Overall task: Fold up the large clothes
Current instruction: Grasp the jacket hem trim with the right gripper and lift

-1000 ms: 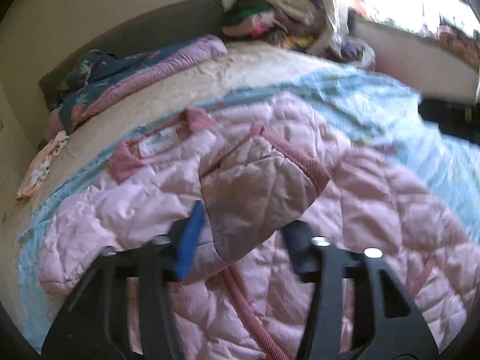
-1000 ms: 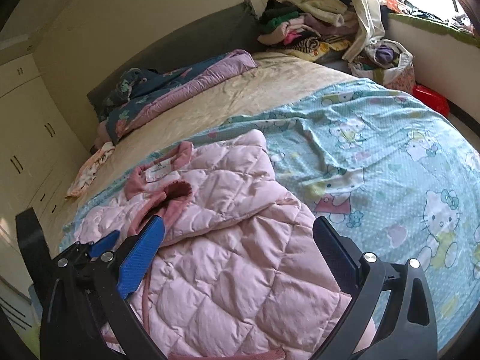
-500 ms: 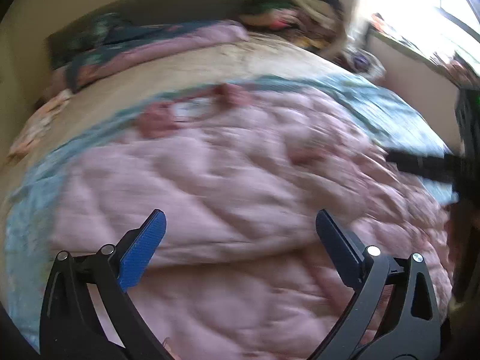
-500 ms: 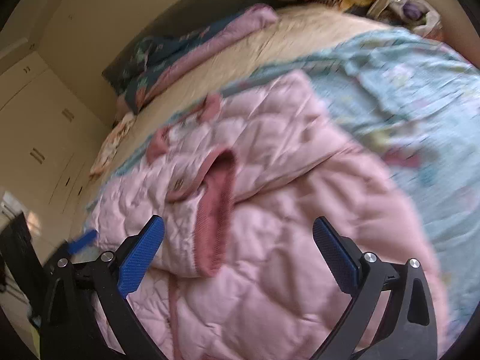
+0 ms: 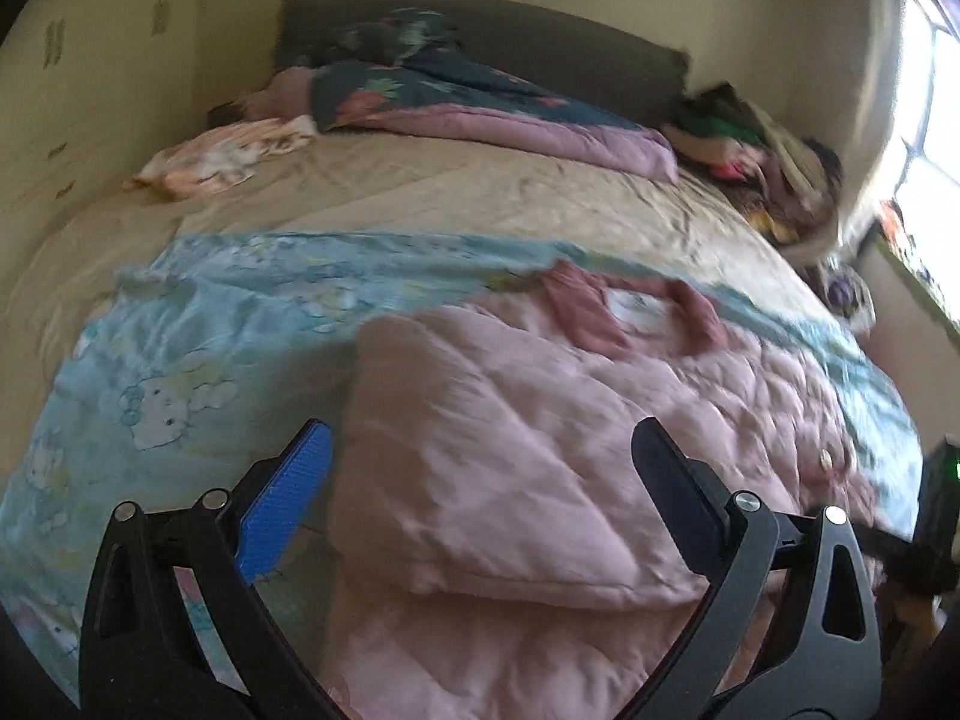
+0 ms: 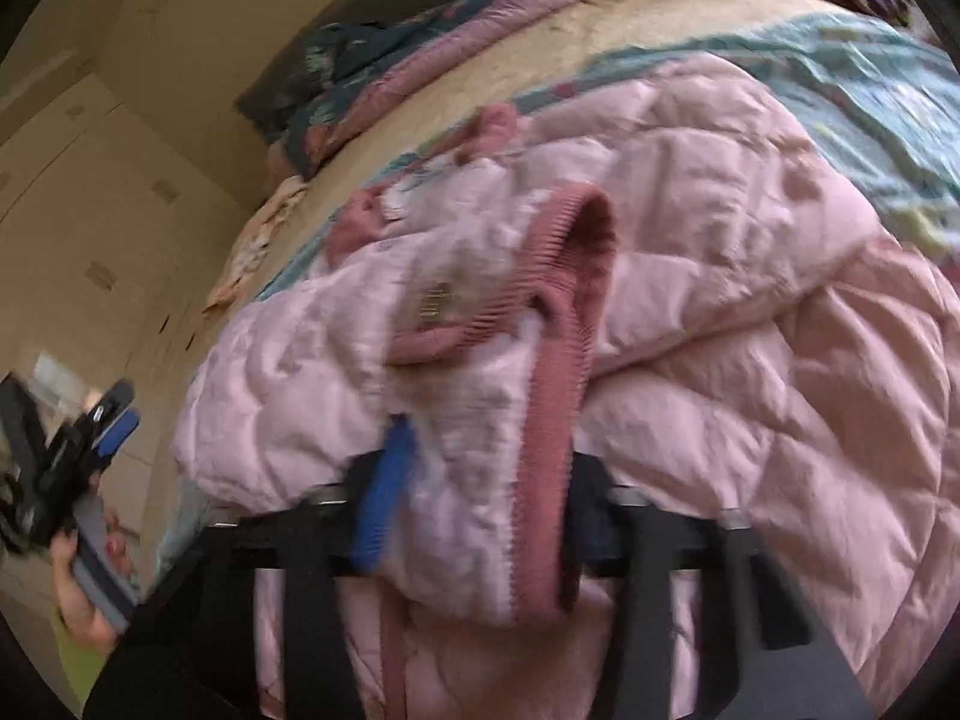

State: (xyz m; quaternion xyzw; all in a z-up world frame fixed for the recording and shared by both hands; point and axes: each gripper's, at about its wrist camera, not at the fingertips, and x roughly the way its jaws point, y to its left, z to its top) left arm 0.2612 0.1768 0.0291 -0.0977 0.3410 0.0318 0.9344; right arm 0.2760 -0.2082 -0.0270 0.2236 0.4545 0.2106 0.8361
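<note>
A pink quilted jacket (image 5: 540,432) lies spread on a pale blue cartoon-print sheet (image 5: 180,372) that covers the near part of the bed (image 5: 420,192), filling the centre and lower right of the left wrist view. Its long axis runs from the bottom of that frame up toward the centre right, where the darker pink ribbed collar (image 5: 630,312) points away toward the headboard (image 5: 510,48); one side is folded over the body, giving a straight edge down the middle of the frame. The left gripper (image 5: 486,498) hovers above that folded panel with its tongs spread wide and nothing between them. In the right wrist view the right gripper (image 6: 480,498) sits at the lower centre, its jaws closing on a sleeve of the jacket near the ribbed cuff (image 6: 570,312), the fabric bunched between the blue pad and the dark one; the sleeve lies across the jacket's body toward the upper centre of the frame. A folded floral quilt (image 5: 480,102) lies at the head of the bed, and loose clothes (image 5: 756,150) are heaped at the upper right. No containers can be made out.
</note>
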